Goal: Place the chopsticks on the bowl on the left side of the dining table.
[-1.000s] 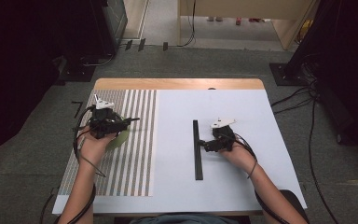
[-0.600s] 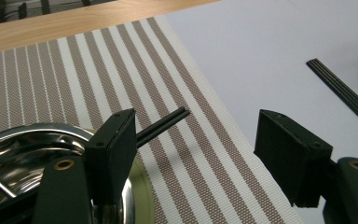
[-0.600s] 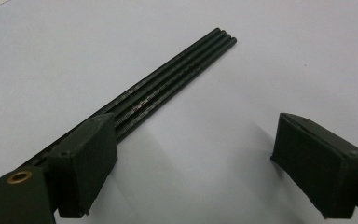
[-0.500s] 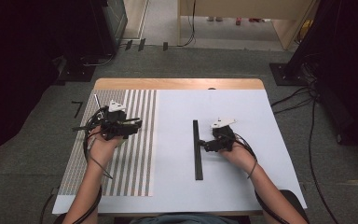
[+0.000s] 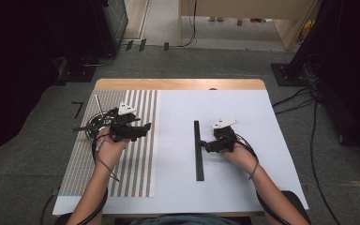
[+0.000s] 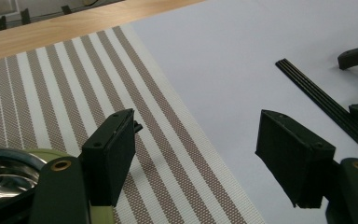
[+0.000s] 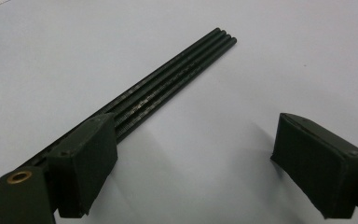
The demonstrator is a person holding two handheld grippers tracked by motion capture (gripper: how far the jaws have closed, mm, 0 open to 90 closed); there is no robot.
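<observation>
High view: your right gripper (image 5: 205, 146) is hovering just beside the black strip (image 5: 198, 151), which is lying mid-tabletop (image 5: 243, 187), long axis running from near edge to far edge. Left gripper view: your left gripper (image 6: 200, 163) is gaping wide over the striped mat (image 6: 51, 93), jaws having just been opening, nothing between. Right gripper view: jaws are standing wide, one at the strip.

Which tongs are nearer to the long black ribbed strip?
Right. The right tongs sit just beside the black ribbed strip; the left tongs hang over the striped placemat, well apart.

table (image 5: 178, 85) with striped mat (image 5: 136, 154), black strip (image 5: 198, 150)
</observation>
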